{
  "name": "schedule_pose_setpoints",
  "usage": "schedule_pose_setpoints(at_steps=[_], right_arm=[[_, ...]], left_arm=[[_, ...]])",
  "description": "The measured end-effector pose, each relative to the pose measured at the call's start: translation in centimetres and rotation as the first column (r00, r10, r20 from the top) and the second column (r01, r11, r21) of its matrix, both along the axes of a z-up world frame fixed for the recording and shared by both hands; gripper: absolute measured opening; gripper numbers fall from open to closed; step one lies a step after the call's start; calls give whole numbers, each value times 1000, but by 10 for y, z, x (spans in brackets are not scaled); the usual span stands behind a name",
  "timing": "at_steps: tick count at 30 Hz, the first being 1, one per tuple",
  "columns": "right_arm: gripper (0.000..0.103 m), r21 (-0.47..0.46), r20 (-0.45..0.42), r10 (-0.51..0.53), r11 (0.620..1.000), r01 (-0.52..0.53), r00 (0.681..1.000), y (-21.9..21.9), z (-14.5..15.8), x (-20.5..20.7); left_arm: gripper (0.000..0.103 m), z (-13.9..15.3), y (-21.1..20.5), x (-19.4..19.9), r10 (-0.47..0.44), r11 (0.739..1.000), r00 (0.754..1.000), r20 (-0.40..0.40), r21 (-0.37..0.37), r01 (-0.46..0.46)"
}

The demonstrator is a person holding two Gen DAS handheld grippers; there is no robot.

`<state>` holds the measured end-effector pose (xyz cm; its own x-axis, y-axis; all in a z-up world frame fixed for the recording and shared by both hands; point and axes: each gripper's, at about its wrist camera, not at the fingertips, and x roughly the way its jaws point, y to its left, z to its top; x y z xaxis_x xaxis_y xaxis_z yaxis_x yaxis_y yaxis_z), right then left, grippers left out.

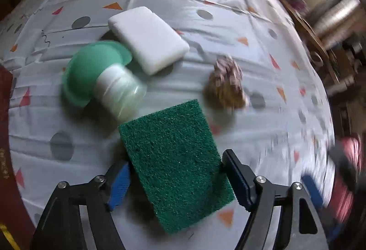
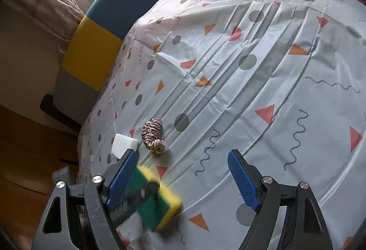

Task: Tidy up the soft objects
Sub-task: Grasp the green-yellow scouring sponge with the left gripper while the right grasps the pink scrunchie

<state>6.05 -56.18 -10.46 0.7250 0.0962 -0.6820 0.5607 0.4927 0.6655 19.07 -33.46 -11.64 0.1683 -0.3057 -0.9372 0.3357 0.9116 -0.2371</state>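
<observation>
A green scouring sponge (image 1: pixel 173 163) with a yellow underside (image 2: pixel 160 202) sits between the blue pads of my left gripper (image 1: pixel 178 183), which touch its two long edges. In the right wrist view the sponge is blurred and a dark part of that gripper crosses it. My right gripper (image 2: pixel 183 179) stands open over the cloth with nothing between its fingers, and the sponge is low beside its left finger. A white foam block (image 1: pixel 148 39) (image 2: pixel 123 143) and a pink-brown scrunchie (image 1: pixel 226 82) (image 2: pixel 153 137) lie on the patterned tablecloth (image 1: pixel 251 9).
A green bowl (image 1: pixel 89 69) lies on its side with a pale plastic tub (image 1: pixel 119 92) against it, left of the sponge. A chair with a teal, yellow and grey back (image 2: pixel 96 44) stands at the table's far edge. Wooden furniture (image 1: pixel 315 44) lies beyond the right side.
</observation>
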Motion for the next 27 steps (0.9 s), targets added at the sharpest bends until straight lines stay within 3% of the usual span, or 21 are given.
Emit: schedule_pose_setpoints(at_steps=[6, 11, 16, 22, 27], right_arm=[[82, -7, -32, 7, 1000, -7, 999, 2, -5, 2], [82, -18, -64, 40, 999, -42, 997, 6, -9, 7], [82, -65, -95, 88, 993, -95, 992, 15, -10, 15], [82, -153, -109, 179, 969, -195, 978, 34, -4, 28], [80, -147, -127, 286, 942, -303, 950, 44, -3, 42]], left_arm=[[77, 2, 46, -60, -161, 987, 984, 81, 15, 160], [78, -2, 72, -74, -150, 986, 978, 144, -46, 158], [80, -2, 76, -77, -160, 983, 971, 180, -55, 173], [80, -6, 80, -88, -144, 981, 953, 266, -89, 173], [80, -6, 81, -88, -153, 977, 946, 284, -101, 188]])
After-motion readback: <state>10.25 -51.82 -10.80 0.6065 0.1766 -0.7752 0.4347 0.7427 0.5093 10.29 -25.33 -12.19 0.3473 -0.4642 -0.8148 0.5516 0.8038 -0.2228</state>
